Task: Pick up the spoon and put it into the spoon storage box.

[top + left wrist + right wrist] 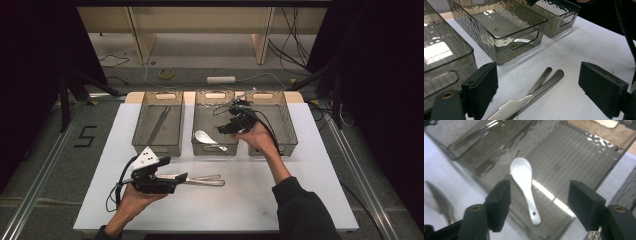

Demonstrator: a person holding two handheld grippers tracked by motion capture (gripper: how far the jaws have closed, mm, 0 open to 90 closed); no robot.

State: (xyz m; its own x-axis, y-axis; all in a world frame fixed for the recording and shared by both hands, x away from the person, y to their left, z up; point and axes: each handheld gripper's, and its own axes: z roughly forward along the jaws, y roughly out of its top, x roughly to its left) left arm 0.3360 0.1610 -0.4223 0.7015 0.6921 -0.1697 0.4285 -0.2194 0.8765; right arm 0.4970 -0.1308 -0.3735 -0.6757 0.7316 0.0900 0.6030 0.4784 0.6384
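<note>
A white spoon lies in the front left of the middle smoked-plastic bin. My right gripper hovers over that bin. It is open and holds nothing, and the spoon shows below the gap between its jaws. At the front left of the white table, my left gripper is open and low. A serrated metal knife and two metal cutlery handles lie on the table between its jaws, untouched.
Three bins stand in a row at the back of the table. The left bin holds thin dark sticks, and the right bin sits behind my right hand. Bare white tabletop stretches in front of the bins.
</note>
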